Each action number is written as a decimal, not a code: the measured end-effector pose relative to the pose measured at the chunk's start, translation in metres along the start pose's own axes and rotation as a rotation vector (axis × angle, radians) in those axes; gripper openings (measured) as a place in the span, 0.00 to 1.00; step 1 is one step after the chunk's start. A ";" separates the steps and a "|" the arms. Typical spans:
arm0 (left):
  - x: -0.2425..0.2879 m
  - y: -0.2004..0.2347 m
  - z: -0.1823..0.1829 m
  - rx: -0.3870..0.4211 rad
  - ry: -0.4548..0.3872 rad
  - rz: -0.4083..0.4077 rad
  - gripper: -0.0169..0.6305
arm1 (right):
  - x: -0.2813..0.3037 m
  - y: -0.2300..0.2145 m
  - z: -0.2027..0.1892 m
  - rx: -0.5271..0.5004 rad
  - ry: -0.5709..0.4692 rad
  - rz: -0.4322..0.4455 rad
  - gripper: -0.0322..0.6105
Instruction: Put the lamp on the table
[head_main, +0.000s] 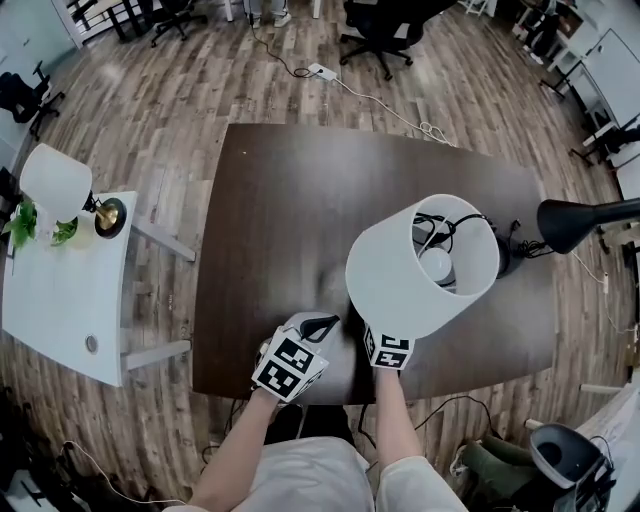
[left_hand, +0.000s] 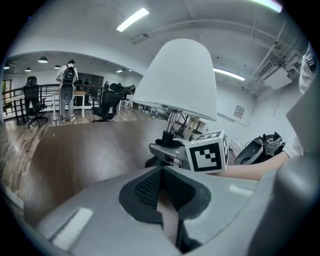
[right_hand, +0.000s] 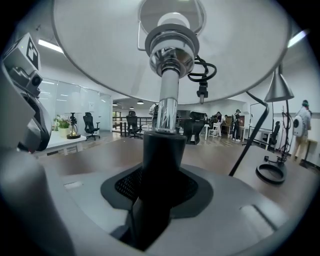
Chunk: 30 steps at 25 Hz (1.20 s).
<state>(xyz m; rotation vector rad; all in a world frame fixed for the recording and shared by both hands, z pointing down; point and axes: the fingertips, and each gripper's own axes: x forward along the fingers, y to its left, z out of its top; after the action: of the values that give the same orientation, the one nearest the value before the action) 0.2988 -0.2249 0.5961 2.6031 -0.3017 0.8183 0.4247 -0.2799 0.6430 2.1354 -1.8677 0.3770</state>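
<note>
The right gripper (right_hand: 159, 192) is clamped on the black lower column (right_hand: 162, 155) of the lamp (head_main: 400, 270), jaws spread wide around it. The chrome stem and white shade (right_hand: 170, 55) rise straight above the grip. The lamp stands roughly upright over the near right part of the dark table (head_main: 280, 200). In the head view the shade covers its foot, so I cannot tell whether the base touches the wood. The left gripper (head_main: 318, 326) hovers just beside it over the near edge, jaws drawn together on nothing.

Likely troubles, as I judge them:

- The grip sits low on a smooth round column with the wide shade high above. A quick tilt or a slackened squeeze may let the lamp swing or turn in the jaws.
- The person cannot see the base from above, and the lamp is close to the table's near edge. If it is set down blind, part of the base could overhang and the lamp could tip towards the person.
- The bundled cord and switch (right_hand: 201, 75) hang under the shade and could snag the jaws as they open.
- To the right, a black desk lamp (head_main: 580, 220) and its tangled cable (head_main: 522, 245) lie near the shade's rim. A drift that way could knock the shade or catch the wires
- The idle left gripper is close enough to bump the column
</note>
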 end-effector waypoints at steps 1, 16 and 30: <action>0.002 -0.001 -0.001 0.000 0.002 -0.003 0.03 | 0.001 0.001 0.000 -0.010 -0.006 0.002 0.31; 0.003 -0.002 -0.027 -0.008 0.034 -0.010 0.03 | 0.000 0.019 -0.023 -0.029 -0.029 0.020 0.31; 0.001 -0.018 -0.017 -0.031 0.026 -0.006 0.03 | -0.014 0.005 -0.033 -0.092 -0.016 -0.039 0.31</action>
<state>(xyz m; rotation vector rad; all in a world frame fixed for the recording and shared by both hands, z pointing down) 0.2969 -0.2019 0.6038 2.5616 -0.2968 0.8377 0.4174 -0.2554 0.6689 2.1162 -1.8131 0.2608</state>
